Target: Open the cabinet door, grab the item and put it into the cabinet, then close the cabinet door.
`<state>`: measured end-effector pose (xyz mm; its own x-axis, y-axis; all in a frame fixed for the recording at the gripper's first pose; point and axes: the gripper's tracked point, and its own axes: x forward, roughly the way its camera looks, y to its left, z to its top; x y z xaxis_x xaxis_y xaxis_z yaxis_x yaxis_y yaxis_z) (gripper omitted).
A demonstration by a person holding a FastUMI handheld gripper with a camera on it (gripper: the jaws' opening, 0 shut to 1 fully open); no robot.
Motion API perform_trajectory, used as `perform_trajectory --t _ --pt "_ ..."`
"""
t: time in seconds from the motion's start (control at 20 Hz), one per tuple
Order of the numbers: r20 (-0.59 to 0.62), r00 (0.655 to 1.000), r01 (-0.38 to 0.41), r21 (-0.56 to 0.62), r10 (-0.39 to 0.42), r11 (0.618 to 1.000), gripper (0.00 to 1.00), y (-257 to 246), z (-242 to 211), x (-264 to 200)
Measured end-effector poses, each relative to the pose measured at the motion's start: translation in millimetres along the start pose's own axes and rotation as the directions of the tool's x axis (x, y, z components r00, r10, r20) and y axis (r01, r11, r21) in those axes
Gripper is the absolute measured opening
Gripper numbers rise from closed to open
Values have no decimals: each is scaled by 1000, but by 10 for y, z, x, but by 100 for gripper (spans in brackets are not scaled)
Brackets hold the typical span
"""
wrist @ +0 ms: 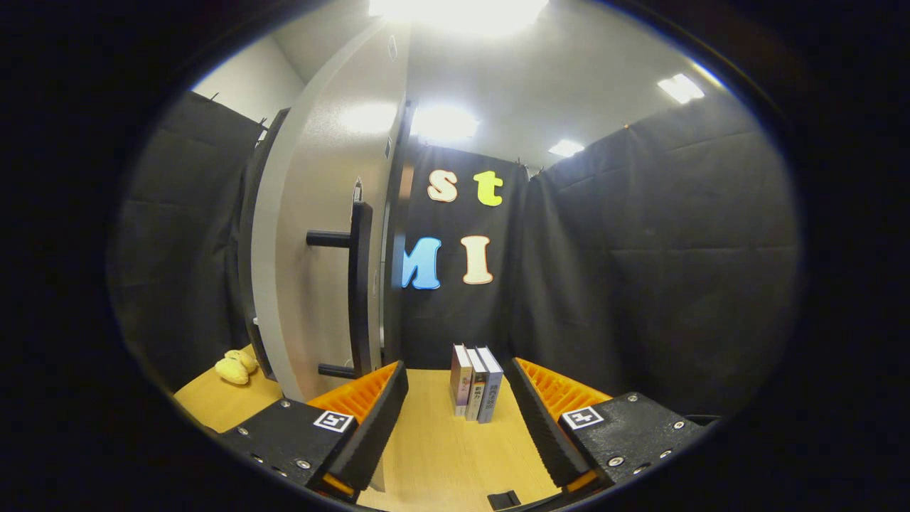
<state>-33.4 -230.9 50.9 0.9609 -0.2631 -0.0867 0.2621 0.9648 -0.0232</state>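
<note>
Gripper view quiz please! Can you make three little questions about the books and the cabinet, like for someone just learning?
1. True or false: the gripper is shut on the books.
2. How many books stand upright on the wooden table: A two, B three, C five?
3. Which side of the books is the cabinet door with the black handle?

Key: 1 false, the fingers are open and the books stand between their tips, untouched. 2 B. 3 the left.
</note>
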Motion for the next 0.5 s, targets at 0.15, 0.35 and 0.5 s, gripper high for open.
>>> perform_trajectory --t 0.15,0.35,0.5 --pt "-4 1000 -17 64 17 998 91 265 -14 -90" --pt "13 997 -77 68 76 995 91 902 53 -199" --pt "24 989 -144 53 143 988 91 1417 107 -187"
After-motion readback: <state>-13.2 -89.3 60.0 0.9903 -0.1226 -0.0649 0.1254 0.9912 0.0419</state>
